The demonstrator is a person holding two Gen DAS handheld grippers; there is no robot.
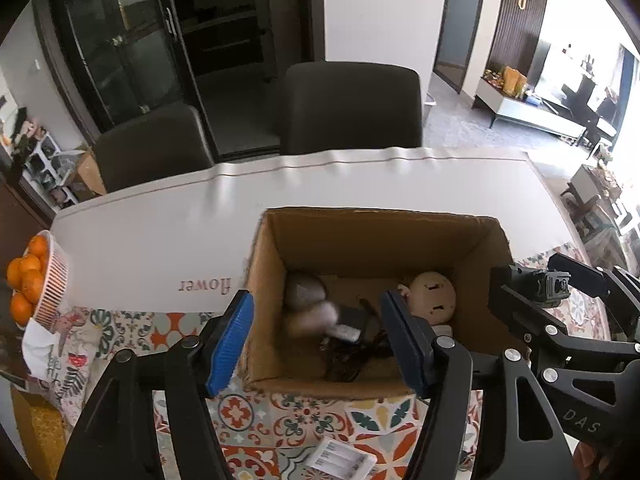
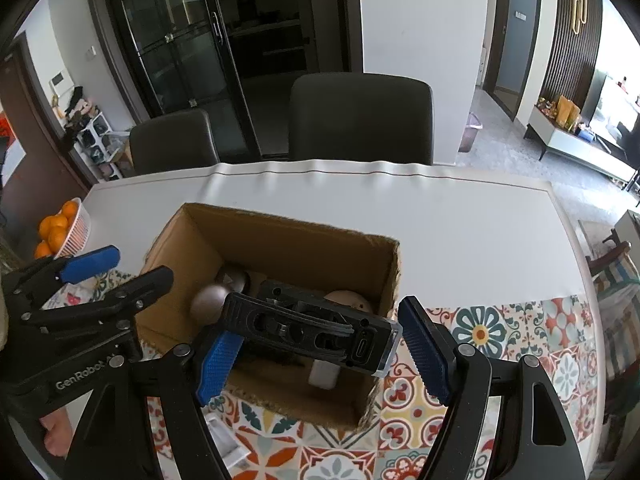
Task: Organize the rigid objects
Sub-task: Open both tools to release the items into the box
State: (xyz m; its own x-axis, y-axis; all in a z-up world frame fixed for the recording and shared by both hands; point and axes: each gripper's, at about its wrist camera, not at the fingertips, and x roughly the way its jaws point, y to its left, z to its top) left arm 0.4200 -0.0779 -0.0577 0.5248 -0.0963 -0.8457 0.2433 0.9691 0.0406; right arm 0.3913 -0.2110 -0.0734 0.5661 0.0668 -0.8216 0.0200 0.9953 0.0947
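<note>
An open cardboard box (image 1: 472,236) stands on the table and also shows in the right wrist view (image 2: 184,236). Inside lie a beige ball-shaped toy (image 1: 434,296), a blurred grey rounded object (image 1: 308,300) and dark cables (image 1: 352,354). My left gripper (image 1: 320,344) is open and empty over the box's near edge. My right gripper (image 2: 320,354) is open; a black device with a USB-C port (image 2: 316,330) lies across between its fingers above the box, touching the left pad (image 2: 218,358) and apart from the right. The right gripper with the device shows at the right of the left wrist view (image 1: 552,288).
A basket of oranges (image 1: 52,284) stands at the table's left edge. A white battery-charger-like item (image 1: 340,460) lies on the patterned tablecloth (image 1: 360,416) in front of the box. Two dark chairs (image 1: 352,108) stand behind the table. A white mat (image 1: 320,188) covers the far half.
</note>
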